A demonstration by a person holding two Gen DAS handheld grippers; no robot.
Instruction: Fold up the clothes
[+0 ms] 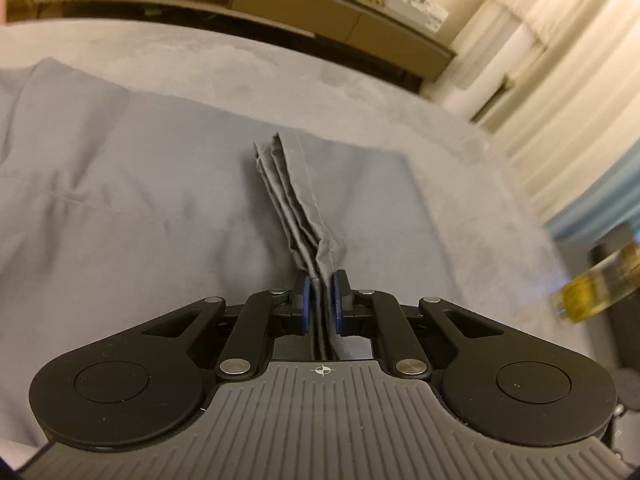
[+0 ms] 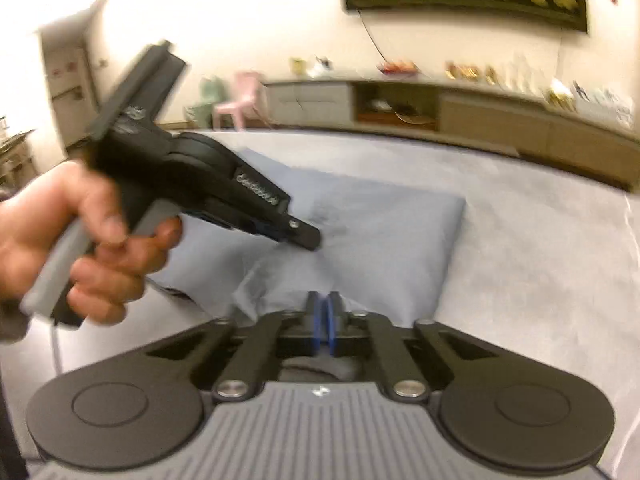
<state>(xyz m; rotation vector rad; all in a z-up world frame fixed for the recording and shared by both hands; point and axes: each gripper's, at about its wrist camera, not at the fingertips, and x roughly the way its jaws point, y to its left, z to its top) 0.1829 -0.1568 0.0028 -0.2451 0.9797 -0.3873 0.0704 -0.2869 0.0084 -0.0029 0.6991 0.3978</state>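
The left tool (image 1: 321,298) is pinching several stacked layers of the grey garment (image 1: 168,208), which lies spread on the grey bed (image 1: 304,80). The pinched edge rises from the flat cloth up into the blue pads (image 1: 305,300). The right tool (image 2: 323,322) has its pads pressed together; the picture is blurred, so I cannot tell if cloth is between them. In the right wrist view, the left hand (image 2: 76,240) holds its tool above the garment
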